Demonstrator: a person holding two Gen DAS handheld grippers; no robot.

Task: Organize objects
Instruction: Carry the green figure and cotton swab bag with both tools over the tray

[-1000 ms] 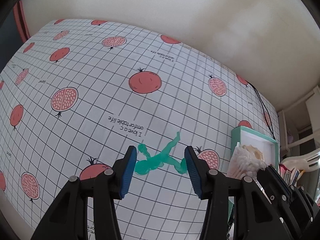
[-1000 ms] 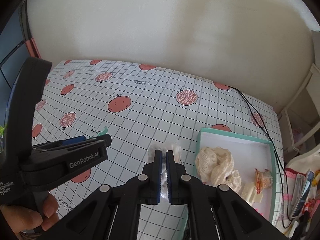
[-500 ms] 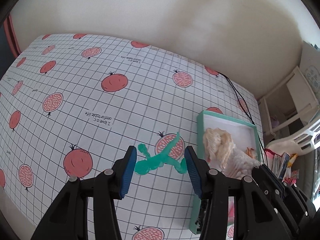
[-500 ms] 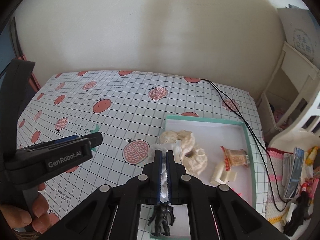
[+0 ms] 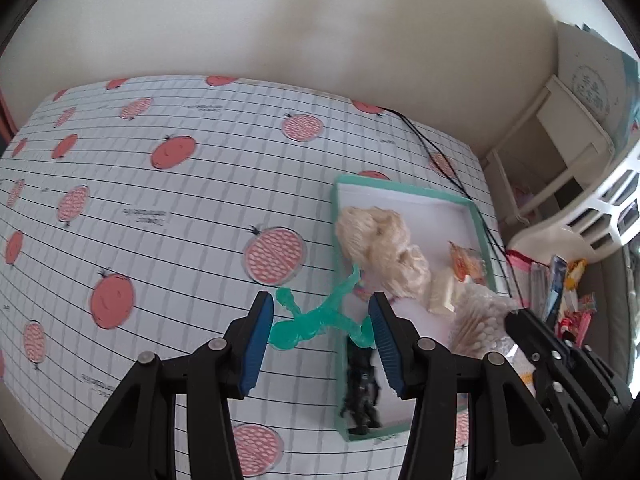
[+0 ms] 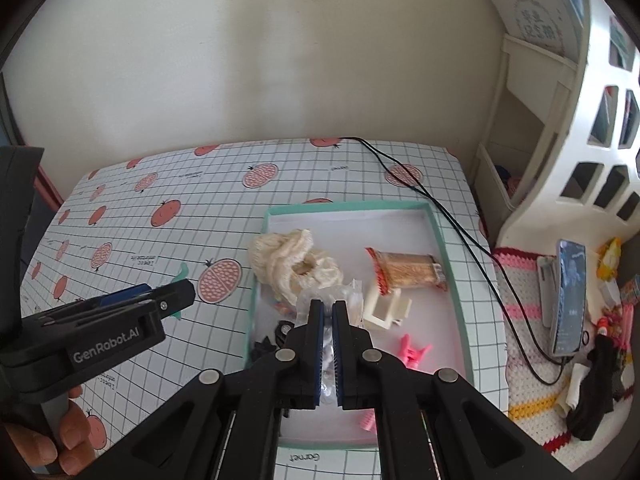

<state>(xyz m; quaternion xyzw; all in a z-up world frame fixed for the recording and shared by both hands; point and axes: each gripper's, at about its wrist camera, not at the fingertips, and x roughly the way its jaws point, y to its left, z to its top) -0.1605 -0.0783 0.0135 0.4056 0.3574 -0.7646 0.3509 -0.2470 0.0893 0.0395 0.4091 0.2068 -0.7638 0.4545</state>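
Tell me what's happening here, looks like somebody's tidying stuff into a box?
A person holds a gripper in each hand over a pomegranate-print table. The left gripper grips a green toy figure beside the teal box. The right gripper is clamped on a clear plastic bag over that box, which already holds a cream knitted piece, a snack packet, a pink clip and a black figure.

- Soft, even daylight fills both views; the plain cream wall (image 6: 280,60) carries faint, diffuse shadows.
- Strong fisheye bending curves the grid lines of the pomegranate-print checked cloth on the worktop (image 5: 160,208), with black vignette in every corner.
- The left wrist view is motion-blurred, grid lines doubled.
- The right wrist view is sharper, its white openwork plastic basket (image 6: 592,128) smeared at the edge.
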